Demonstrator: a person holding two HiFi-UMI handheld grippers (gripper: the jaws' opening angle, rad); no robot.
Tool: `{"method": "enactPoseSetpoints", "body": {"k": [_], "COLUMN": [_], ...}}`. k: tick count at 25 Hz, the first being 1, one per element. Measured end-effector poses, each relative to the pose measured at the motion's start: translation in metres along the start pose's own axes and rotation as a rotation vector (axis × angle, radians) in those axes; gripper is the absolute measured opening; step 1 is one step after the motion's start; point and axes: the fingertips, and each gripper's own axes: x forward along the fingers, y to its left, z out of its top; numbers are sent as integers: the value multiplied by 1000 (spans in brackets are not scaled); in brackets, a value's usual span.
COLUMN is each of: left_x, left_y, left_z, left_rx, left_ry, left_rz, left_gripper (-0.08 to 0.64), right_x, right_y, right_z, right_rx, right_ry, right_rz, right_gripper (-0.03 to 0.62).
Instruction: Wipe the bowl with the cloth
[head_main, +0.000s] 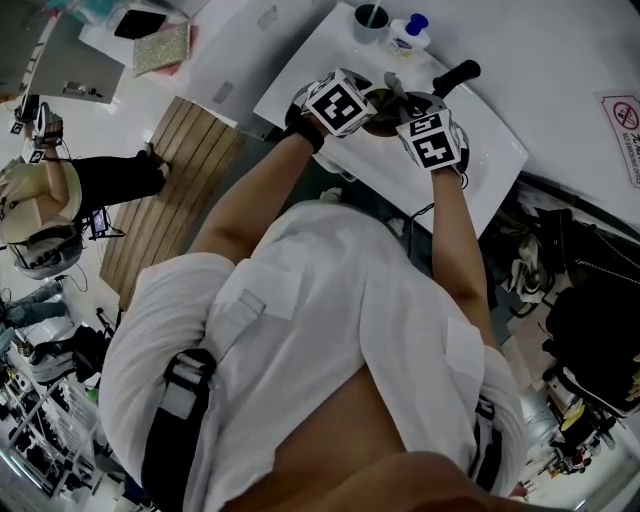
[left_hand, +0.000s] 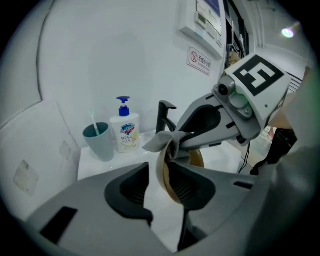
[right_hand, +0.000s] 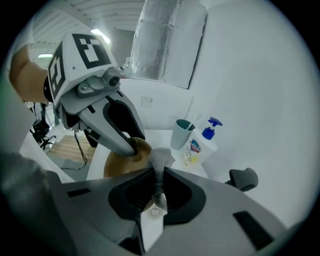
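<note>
Overhead, the left hand-held gripper (head_main: 362, 108) and right hand-held gripper (head_main: 405, 112) meet above the worktop (head_main: 480, 170), with the bowl (head_main: 383, 100) between them. The left gripper view shows the bowl (left_hand: 196, 159) on edge, its rim between parted jaws and against one pad only. The right gripper view shows jaws clamped on the cloth (right_hand: 159, 162), whose free end lies at the bowl's rim just ahead.

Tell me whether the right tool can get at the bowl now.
Likely yes: the right tool, shut on the cloth, is at the rim of the bowl, and the left tool beside it leaves the inside free.
</note>
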Motion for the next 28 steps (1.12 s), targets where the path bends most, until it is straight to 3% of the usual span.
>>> {"method": "enactPoseSetpoints", "body": {"k": [1,3,7,9,12,20,28], "left_x": [0,-2,-2,1,3,-5,-19], "left_y": [-2,-3,-7,-10,-10,-2,23], "left_z": [1,6,16,16,17,16,18], "left_rx": [30,103,250,314,356,140,-201], "left_ry": [0,1,51,109,158,47,-181], "left_rz": [4,36,86,92,108,77,115], "left_gripper": [141,140,89,34,26,18,20], "right_x": [0,1,2,2,0,-4,-8], "right_y": [-2,-3,4,8,8,3,-15], "right_z": [-2,-3,3,7,12,15,17], "right_rx": [-22,-87,-209,-223,-218,-92,205], "right_ry": [20,49,74,71,60,-29,-187], "right_rz": [-12,-28,-36,-29,-21,-5,-33], "right_gripper": [60,60,60,60,60,64,69]}}
